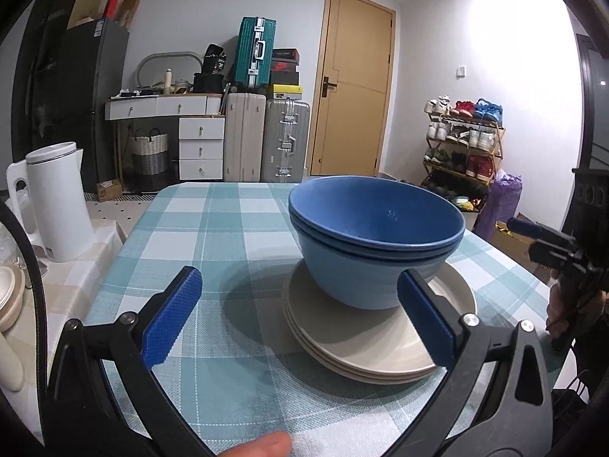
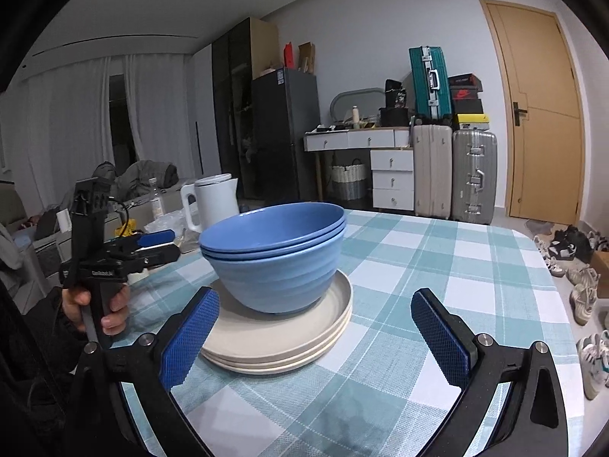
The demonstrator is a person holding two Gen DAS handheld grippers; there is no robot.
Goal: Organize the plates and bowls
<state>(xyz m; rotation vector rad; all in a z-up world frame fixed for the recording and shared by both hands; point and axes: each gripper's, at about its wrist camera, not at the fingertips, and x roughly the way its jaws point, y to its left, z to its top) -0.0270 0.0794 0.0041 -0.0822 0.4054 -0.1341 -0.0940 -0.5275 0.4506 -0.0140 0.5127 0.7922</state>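
Observation:
Nested blue bowls stand upright on a stack of beige plates on the checked tablecloth. My left gripper is open and empty, just short of the stack, its right pad in front of the plates' near rim. In the right wrist view the bowls and plates lie ahead to the left. My right gripper is open and empty, its left pad in front of the plates' near edge. Each gripper shows in the other's view: the right one, the left one.
The table with blue-white checked cloth extends around the stack. A white kettle stands on a side surface left of the table, with beige dishes near it. Suitcases, drawers, a door and a shoe rack stand beyond.

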